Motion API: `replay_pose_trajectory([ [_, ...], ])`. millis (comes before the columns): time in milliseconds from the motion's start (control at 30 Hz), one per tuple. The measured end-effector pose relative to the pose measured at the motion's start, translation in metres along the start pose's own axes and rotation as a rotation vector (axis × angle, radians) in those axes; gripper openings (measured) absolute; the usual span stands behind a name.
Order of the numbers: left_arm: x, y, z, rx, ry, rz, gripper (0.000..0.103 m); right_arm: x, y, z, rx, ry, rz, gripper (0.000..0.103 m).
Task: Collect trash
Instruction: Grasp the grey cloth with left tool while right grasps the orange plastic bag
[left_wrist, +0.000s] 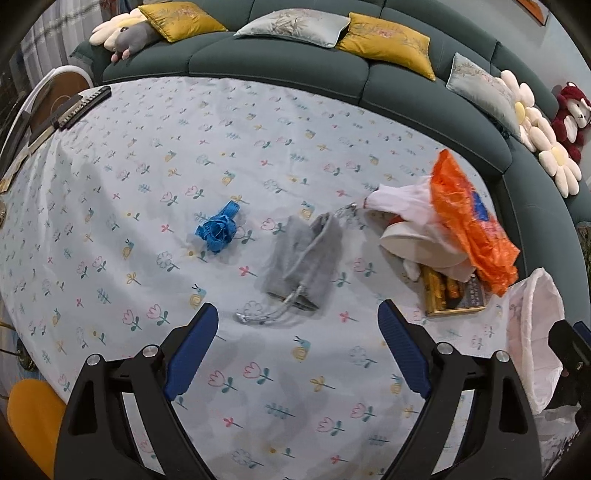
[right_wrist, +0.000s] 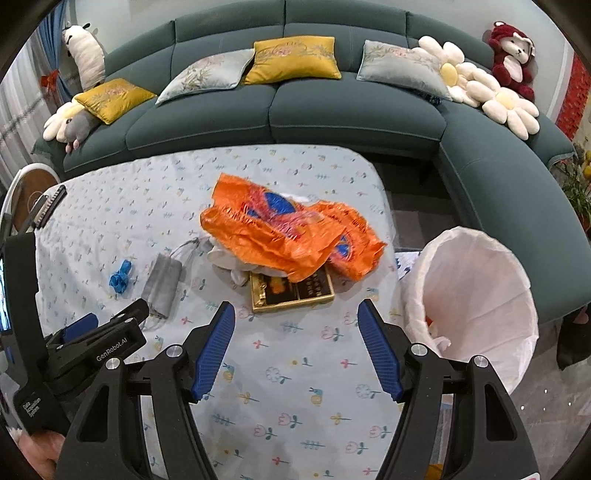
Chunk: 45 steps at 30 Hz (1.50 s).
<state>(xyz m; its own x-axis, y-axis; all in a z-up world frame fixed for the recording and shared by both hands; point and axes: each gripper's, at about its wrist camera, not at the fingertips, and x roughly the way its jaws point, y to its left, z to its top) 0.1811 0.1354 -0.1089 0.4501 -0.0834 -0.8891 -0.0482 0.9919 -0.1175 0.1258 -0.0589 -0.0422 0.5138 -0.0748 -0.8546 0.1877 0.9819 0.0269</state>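
Note:
On the flower-print tablecloth (left_wrist: 110, 221) lie a crumpled blue strip (left_wrist: 218, 227), a grey drawstring pouch (left_wrist: 303, 258), an orange plastic bag (left_wrist: 469, 218) over white wrappings (left_wrist: 402, 203) and a gold-edged box (left_wrist: 454, 295). My left gripper (left_wrist: 297, 317) is open and empty, just short of the pouch. In the right wrist view my right gripper (right_wrist: 295, 317) is open and empty, just before the gold box (right_wrist: 291, 291), with the orange bag (right_wrist: 280, 232) beyond. The white-lined trash bin (right_wrist: 476, 295) stands at the table's right edge. The left gripper's body (right_wrist: 92, 343) shows at the left.
A dark green sofa (right_wrist: 332, 114) with cushions and plush toys curves behind and right of the table. A black comb-like object (left_wrist: 83, 105) lies at the table's far left corner. A round white stool (right_wrist: 29, 188) stands left. The pouch (right_wrist: 162, 284) and blue strip (right_wrist: 120, 278) lie left.

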Motion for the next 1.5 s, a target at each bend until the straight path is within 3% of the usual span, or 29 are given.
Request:
replay_pose_trajectory([
  [267,0.027,0.011,0.01,-0.009,0.05,0.008,0.083,0.021,0.011,0.0,-0.014,0.041,0.009,0.066],
  [567,0.057,-0.001,0.024,0.005,0.119,-0.026,0.067,0.045,0.005,0.01,0.01,0.074,-0.006,0.066],
  [667,0.063,-0.007,0.028,0.011,0.136,-0.036,0.054,0.051,0.001,0.017,0.024,0.078,-0.006,0.066],
  [867,0.074,-0.019,0.029,0.049,0.179,-0.053,0.014,0.056,-0.003,0.038,0.034,0.054,-0.001,0.066],
  [1167,0.057,-0.025,0.028,0.048,0.134,-0.085,0.01,0.083,0.002,0.067,0.032,0.058,0.054,0.065],
  [1267,0.05,-0.025,0.028,0.037,0.13,-0.1,0.01,0.101,0.005,0.066,0.019,0.1,0.06,0.056],
  [1500,0.044,-0.029,0.034,0.026,0.122,-0.114,0.01,0.124,0.005,0.055,0.018,0.172,0.079,0.018],
])
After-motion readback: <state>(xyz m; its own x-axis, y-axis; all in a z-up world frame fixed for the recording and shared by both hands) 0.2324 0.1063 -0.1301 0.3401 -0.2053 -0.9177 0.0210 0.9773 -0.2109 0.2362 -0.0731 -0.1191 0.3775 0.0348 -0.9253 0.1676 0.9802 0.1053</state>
